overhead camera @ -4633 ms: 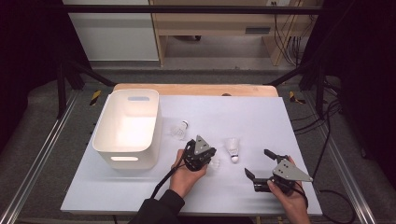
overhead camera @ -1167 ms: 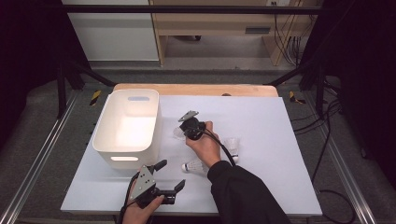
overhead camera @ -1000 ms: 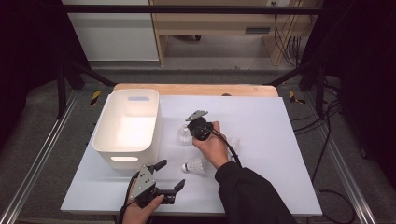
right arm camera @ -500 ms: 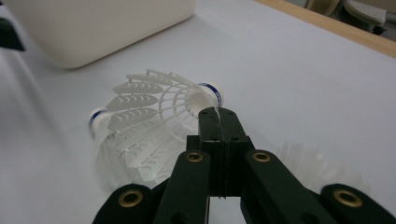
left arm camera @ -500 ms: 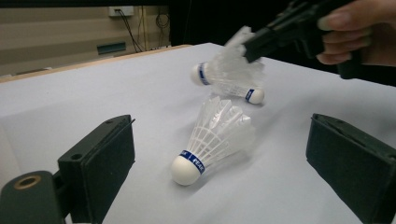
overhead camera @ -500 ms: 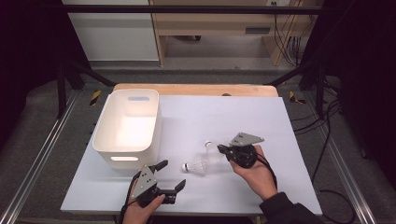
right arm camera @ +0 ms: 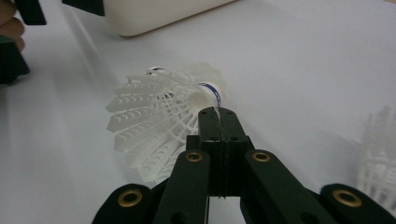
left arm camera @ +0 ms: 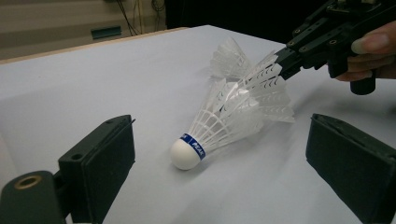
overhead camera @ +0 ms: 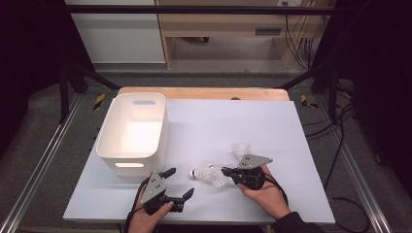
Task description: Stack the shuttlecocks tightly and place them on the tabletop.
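High view first: the shuttlecock (overhead camera: 210, 175) lies on its side on the white counter (overhead camera: 233, 121), between the two hands and just right of the white bin (overhead camera: 133, 133). The right gripper (overhead camera: 228, 172) has its fingers pinched shut on the feather skirt; the left gripper (overhead camera: 179, 182) rests near the counter's front edge with its fingers spread, holding nothing. A second shuttlecock (overhead camera: 240, 150) sits just behind the right hand.

Left gripper view: cork nose (left arm camera: 186, 153) toward the camera, skirt fanned out behind it, right gripper (left arm camera: 285, 58) clamped on the skirt rim.

Right gripper view: fingers (right arm camera: 219, 128) fully together on a thin bit of skirt (right arm camera: 154, 121).

My take: this thing weighs next to nothing, and the skirt is springy and crushable, so a hard squeeze could bend it. The cork nose is the firm part and probably the safer grab, though round and a bit slippery.
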Available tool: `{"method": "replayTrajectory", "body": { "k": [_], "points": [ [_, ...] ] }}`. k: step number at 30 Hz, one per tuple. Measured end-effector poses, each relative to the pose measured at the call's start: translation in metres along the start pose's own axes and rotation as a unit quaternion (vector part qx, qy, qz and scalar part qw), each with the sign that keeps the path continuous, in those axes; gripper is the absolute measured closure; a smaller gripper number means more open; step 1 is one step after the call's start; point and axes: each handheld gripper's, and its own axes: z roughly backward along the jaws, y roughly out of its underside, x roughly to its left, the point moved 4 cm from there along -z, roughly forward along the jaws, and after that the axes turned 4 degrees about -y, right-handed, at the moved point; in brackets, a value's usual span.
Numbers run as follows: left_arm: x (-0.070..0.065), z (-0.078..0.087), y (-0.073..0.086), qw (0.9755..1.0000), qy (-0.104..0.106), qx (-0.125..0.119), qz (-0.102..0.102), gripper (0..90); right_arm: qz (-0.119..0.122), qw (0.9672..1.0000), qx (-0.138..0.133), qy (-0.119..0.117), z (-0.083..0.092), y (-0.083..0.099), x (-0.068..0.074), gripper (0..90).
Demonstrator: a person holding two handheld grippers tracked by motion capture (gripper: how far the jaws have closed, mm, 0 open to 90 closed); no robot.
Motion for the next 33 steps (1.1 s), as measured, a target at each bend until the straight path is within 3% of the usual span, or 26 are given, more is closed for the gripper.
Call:
{"method": "replayTrajectory", "body": {
  "k": [3,7,10,16,24,33],
  "points": [
    [-0.001,-0.001,0.001,1.0,0.003,0.003,0.0,8.0,0.009,0.9999,0.005,-0.014,-0.005,0.001,0.003,89.8],
    [-0.003,-0.002,0.002,0.9999,0.007,0.009,-0.006,8.1,0.008,0.9998,0.013,-0.015,-0.009,0.003,0.0,85.8],
    [-0.004,-0.003,0.002,0.9999,0.009,0.01,-0.007,8.2,0.008,0.9996,0.026,0.0,-0.009,0.005,-0.003,72.7],
    [-0.003,-0.003,0.003,0.9998,0.011,0.014,-0.007,8.3,0.008,0.9992,0.037,0.012,-0.008,0.007,-0.003,56.9],
    [-0.004,-0.003,0.002,0.9998,0.01,0.014,-0.007,8.4,0.008,0.9984,0.046,0.033,-0.007,0.01,-0.004,43.9],
    [-0.004,-0.003,0.002,0.9998,0.008,0.014,-0.009,8.6,0.002,0.9973,0.042,0.061,0.011,0.015,0.004,26.2]
  ]
}}
